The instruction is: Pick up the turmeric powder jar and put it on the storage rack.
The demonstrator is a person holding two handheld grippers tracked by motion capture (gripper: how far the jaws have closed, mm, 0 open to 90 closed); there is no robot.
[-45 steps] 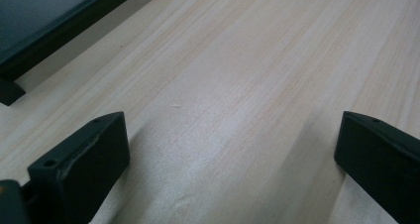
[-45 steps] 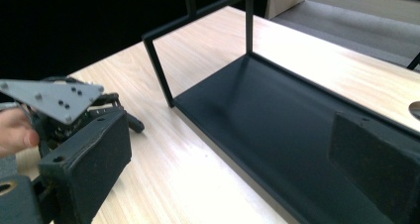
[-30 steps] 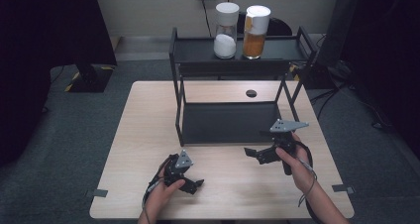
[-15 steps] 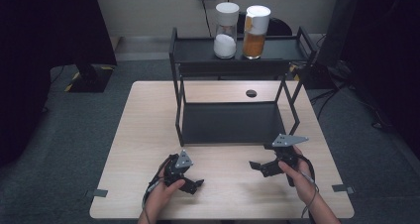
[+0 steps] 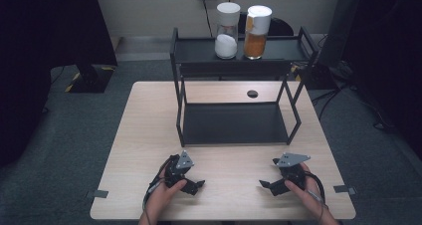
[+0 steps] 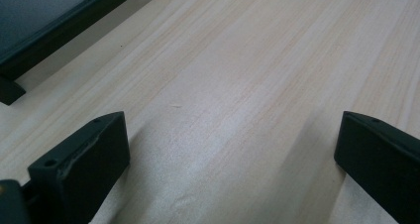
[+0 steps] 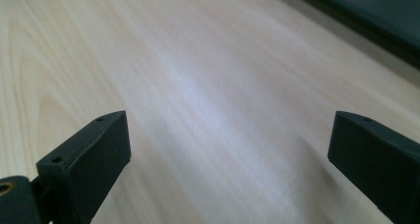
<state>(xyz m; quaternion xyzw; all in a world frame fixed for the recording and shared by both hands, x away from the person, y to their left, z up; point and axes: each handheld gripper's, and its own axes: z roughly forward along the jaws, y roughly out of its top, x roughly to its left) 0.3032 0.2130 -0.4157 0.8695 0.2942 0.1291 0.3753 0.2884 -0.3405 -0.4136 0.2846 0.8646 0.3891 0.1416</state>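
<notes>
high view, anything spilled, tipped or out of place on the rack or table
Nothing stands out. The two jars stand upright side by side on the rack top shelf, nothing spilled around them. The table shows no mess.

Count on inspection: one wooden surface. One black two-tier rack. Two lidded jars on its top shelf: one with white contents, one with orange contents. Two hand-held tools: left tool, right tool.
</notes>
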